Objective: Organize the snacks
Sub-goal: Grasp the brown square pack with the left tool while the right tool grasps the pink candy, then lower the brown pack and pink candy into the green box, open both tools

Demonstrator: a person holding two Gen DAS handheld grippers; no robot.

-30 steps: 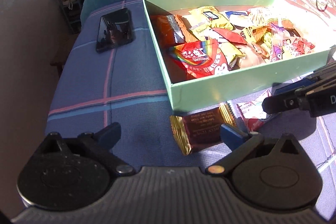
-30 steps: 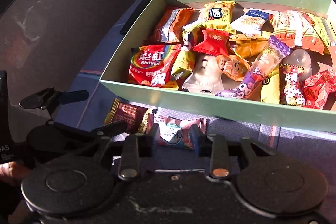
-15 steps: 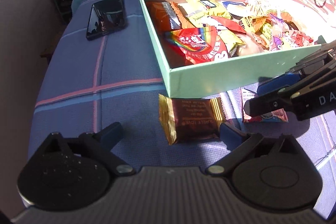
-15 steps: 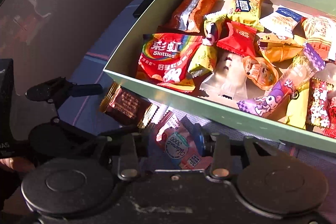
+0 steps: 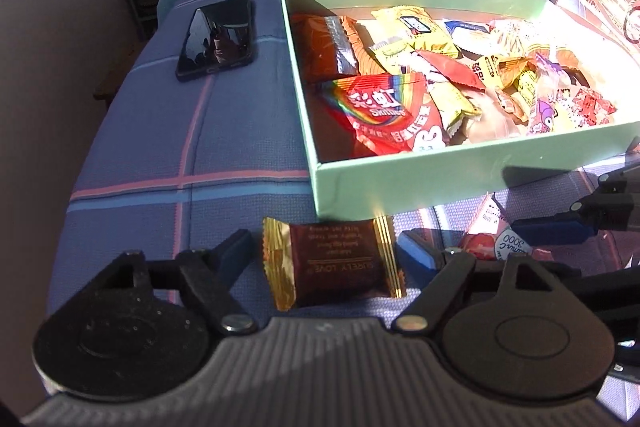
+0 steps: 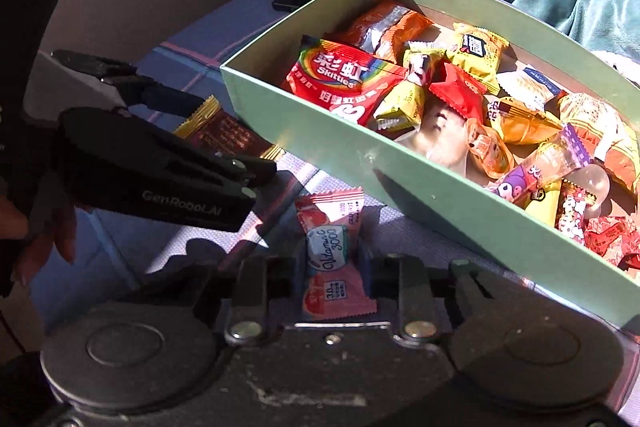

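On a blue plaid table, just near of a pale green box (image 5: 440,179) heaped with sweets, two wrapped snacks lie outside the box. At left, the left gripper (image 5: 324,259) tilts steeply down over a brown and gold chocolate packet (image 5: 336,263); its jaws have just been closing and now stand at either crimped end of the packet, the left one not visibly pressing. To the right, the right gripper (image 6: 332,267), also pitched steeply down, has just been narrowing its jaws and now pinches a pink vitamin candy (image 6: 332,251) across its middle, the wrapper puckered between the pads.

Both pieces look light and flat, in thin, glossy film that is likely slippery and crumples easily; the firmer body, rather than the crimped ends, seems the safer hold, and a gentle squeeze should do. A person's hand (image 6: 44,231) is visible on the left tool's handle. Farther left on the cloth, well apart from the box, rests a dark phone (image 5: 218,37). A red Skittles bag (image 6: 340,75) lies inside the box's near-left corner.
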